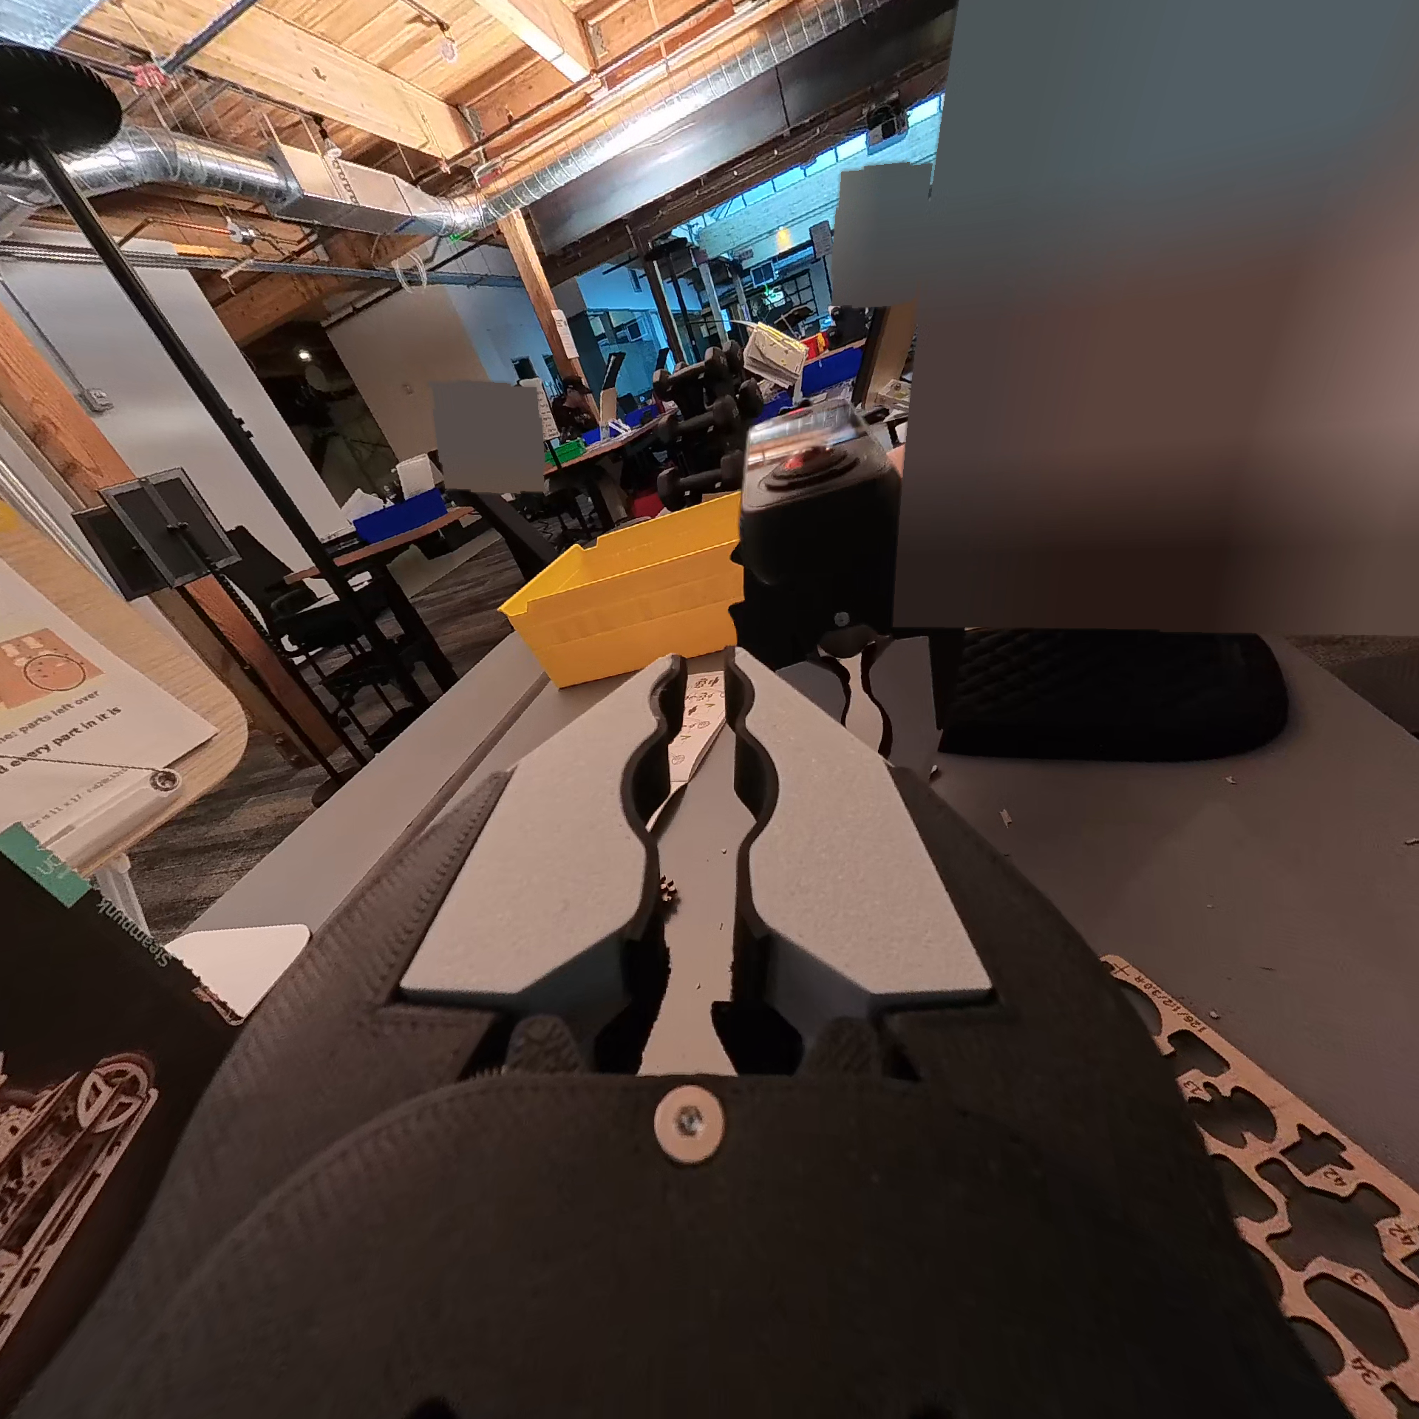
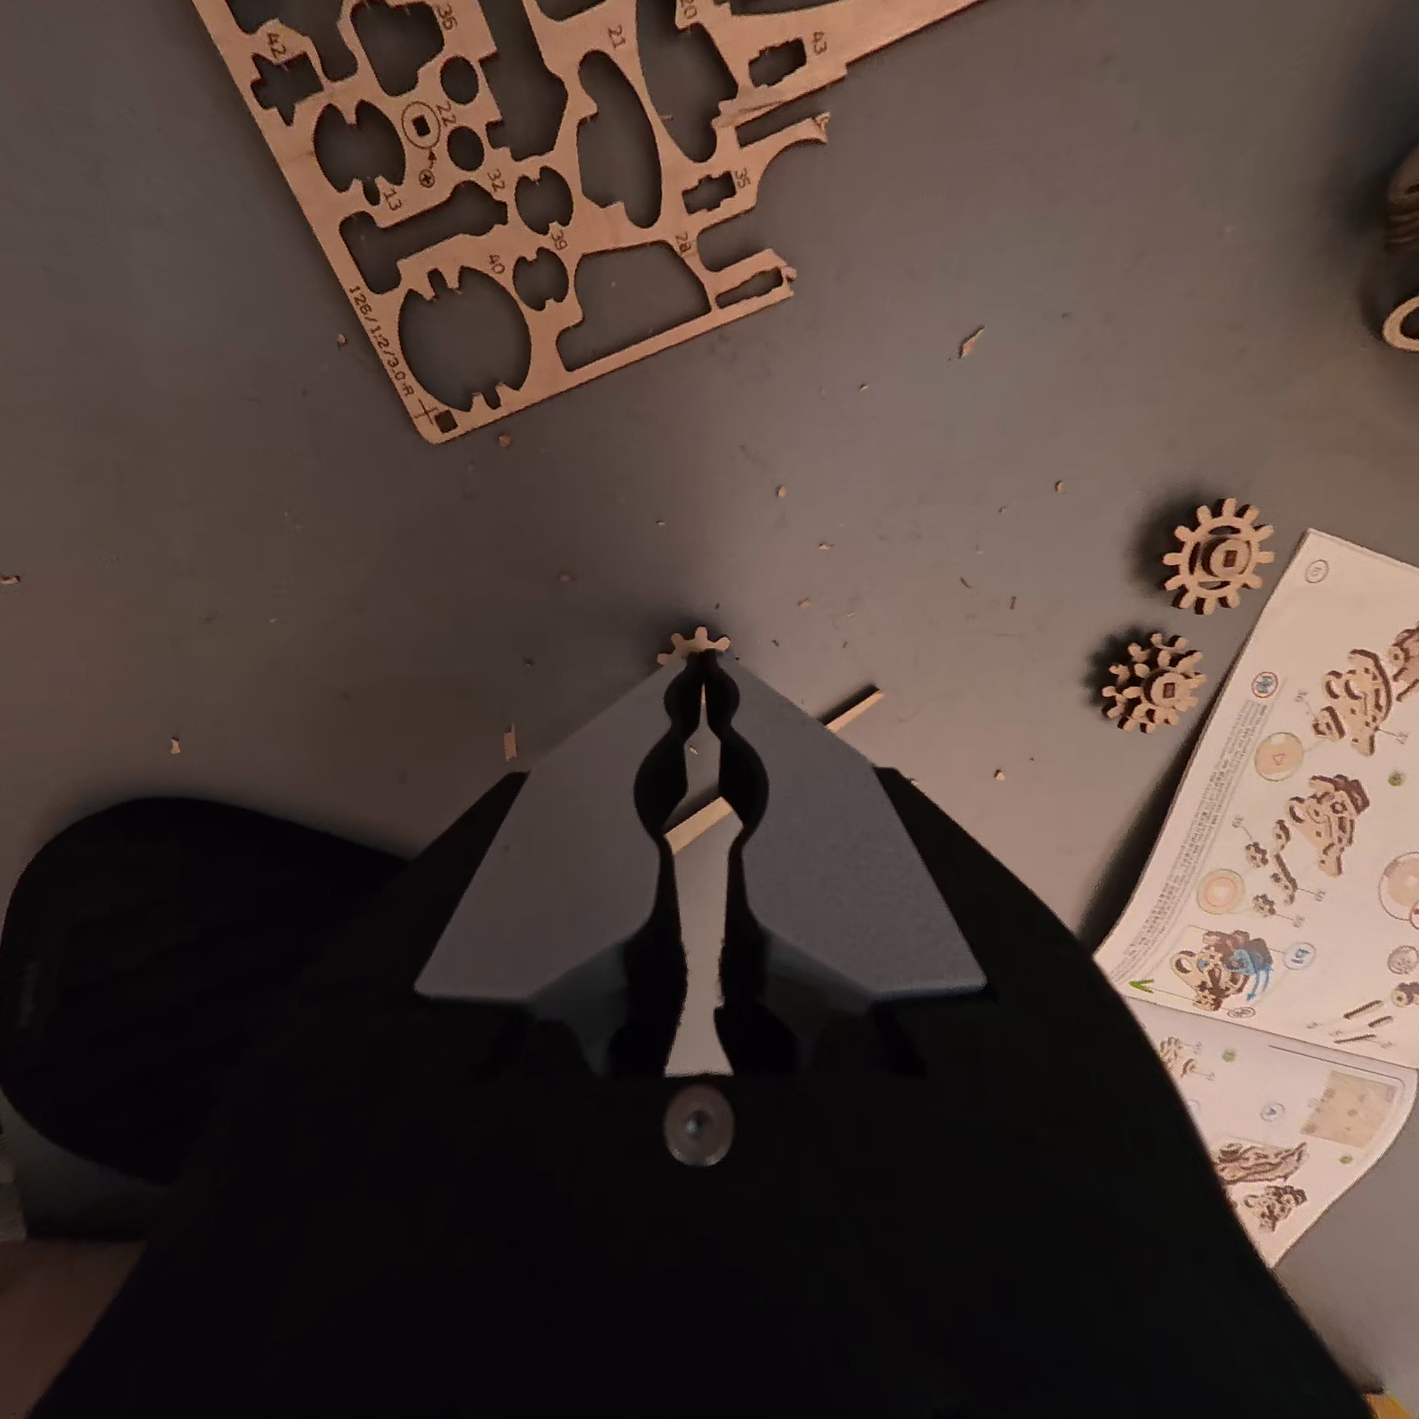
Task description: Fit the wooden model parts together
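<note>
At twelve o'clock of the right tongs (image 2: 700, 666), a small wooden gear (image 2: 695, 642) is pinched at the fingertips, just over the worktop (image 2: 230, 537). This looks like the pick-up step; next comes lifting it toward its mate, perhaps the thin wooden stick (image 2: 852, 710) at two o'clock. Two larger gears (image 2: 1217, 555) and an instruction sheet (image 2: 1259, 883) lie at three o'clock, the punched-out wooden sheet (image 2: 553, 207) at eleven. The left tongs (image 1: 702, 695) stand slightly spread, with something tiny and toothed against the left finger, unclear what.

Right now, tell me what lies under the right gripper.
Under the right gripper: a thin wooden stick crossing beneath it, its middle hidden by the fingers. A small gear sits pinched at the tips, partly covered.
</note>
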Tool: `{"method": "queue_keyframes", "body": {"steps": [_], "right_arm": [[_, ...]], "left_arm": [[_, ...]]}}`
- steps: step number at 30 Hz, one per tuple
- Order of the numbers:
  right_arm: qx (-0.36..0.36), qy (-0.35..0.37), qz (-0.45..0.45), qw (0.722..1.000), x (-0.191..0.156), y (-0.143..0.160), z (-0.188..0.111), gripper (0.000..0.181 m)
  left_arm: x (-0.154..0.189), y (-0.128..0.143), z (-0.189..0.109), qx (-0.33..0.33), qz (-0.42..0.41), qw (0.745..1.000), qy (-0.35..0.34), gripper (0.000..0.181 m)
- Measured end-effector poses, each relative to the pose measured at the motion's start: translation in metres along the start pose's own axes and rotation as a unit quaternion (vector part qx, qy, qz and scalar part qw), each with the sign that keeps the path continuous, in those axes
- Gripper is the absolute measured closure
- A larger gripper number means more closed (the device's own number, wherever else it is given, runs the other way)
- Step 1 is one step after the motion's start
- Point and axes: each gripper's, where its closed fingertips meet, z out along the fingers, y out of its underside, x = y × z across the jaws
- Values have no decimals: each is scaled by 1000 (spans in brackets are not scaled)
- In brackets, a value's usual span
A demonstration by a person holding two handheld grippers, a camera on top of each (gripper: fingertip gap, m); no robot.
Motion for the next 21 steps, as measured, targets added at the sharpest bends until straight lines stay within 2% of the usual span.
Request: {"method": "queue_keyframes", "body": {"steps": [21], "right_arm": [[-44, 38, -23, 998, -1, 2, 0, 181]], "left_arm": [[-5, 1, -2, 0, -4, 1000, -10, 173]]}}
